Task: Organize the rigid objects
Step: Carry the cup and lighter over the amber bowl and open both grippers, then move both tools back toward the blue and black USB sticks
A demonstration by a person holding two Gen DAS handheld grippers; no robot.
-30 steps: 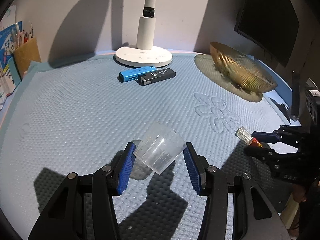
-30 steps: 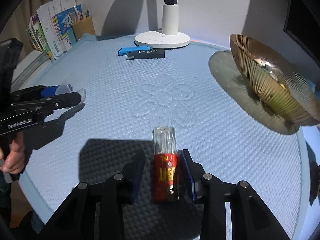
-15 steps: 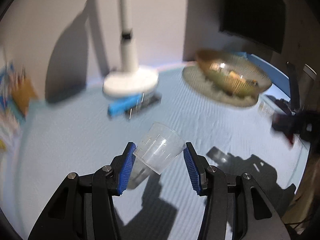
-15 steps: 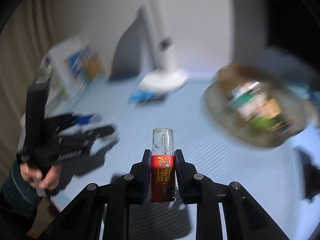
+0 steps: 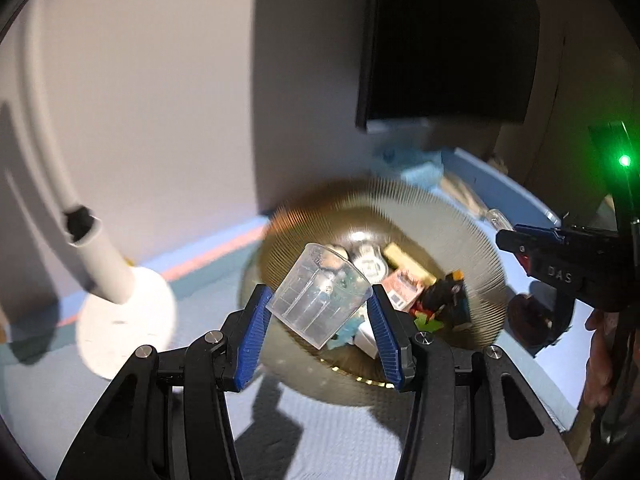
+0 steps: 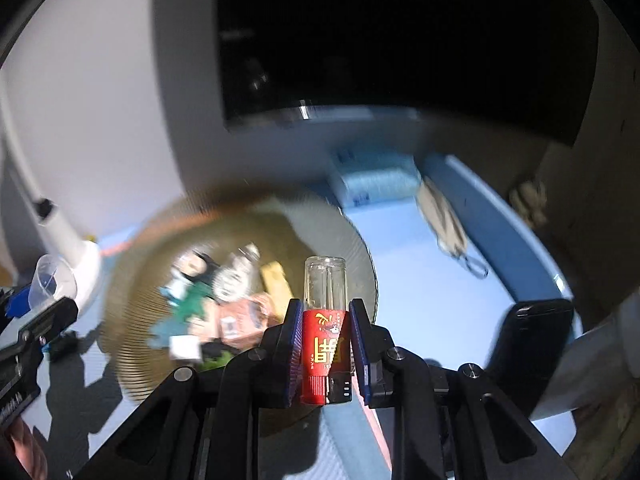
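A clear plastic measuring cup (image 5: 316,300) hangs tilted between the blue pads of my left gripper (image 5: 320,296), which is shut on it. It hovers over the near left part of a gold ribbed bowl (image 5: 472,240) that holds several small items. My right gripper (image 6: 325,308) is shut on a red tube with a clear cap (image 6: 325,340), held upright above the bowl's (image 6: 132,264) right rim. In the left wrist view the right gripper (image 5: 516,240) comes in from the right, level with the bowl's far rim. The left gripper with the cup (image 6: 52,282) shows at the left edge of the right wrist view.
A white lamp base (image 5: 124,320) and its stem (image 5: 100,256) stand left of the bowl. A dark monitor (image 5: 448,40) hangs behind. A black device (image 6: 528,344) lies right of the bowl near the table's raised blue edge. A pale blue packet (image 6: 372,184) sits at the back.
Both grippers rose off the blue mat and swung over to the gold bowl. The right gripper closed on the red tube and lifted it. The cup stayed in the left gripper.
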